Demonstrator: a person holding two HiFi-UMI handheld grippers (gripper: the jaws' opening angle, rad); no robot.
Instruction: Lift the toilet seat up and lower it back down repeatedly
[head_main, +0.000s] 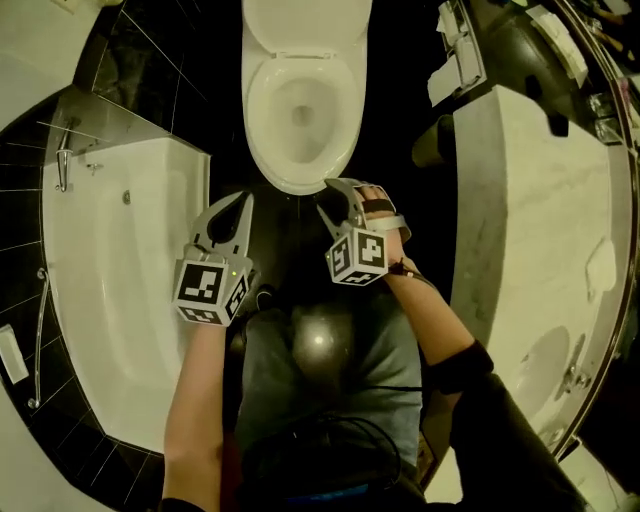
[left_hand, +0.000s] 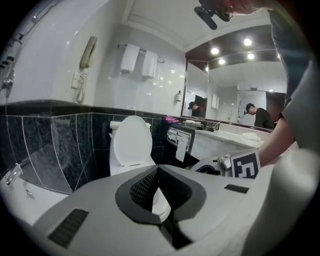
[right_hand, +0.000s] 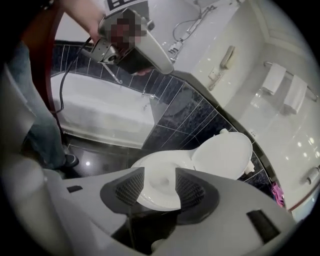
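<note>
Reaches forward with both arms from the bottom of the frame. Holds the left gripper (head_main: 230, 203) just left of the middle, on a bare arm (head_main: 190, 400), tipped a little down, with its jaws only a small way apart and nothing in them. Holds the right gripper (head_main: 326, 195) just right of the middle, with the right hand (head_main: 380, 212) wrapped round it and the elbow bent out toward the lower right. Tips this one down more steeply, jaws wide apart, not pinching anything. Puts its tips right at the front edge of the toilet seat (head_main: 262, 130); cannot tell if touching. Finds the seat at the top middle, lying flat on the bowl, with the lid (head_main: 305, 25) standing up behind it. Shows the seat's front edge between the right jaws in the right gripper view. Stands on a thin strip of dark floor (head_main: 285, 230), with the bathtub (head_main: 120, 250) wall close on the left and the counter (head_main: 520, 200) close on the right. Leaves a dark gap on each side of the toilet.
</note>
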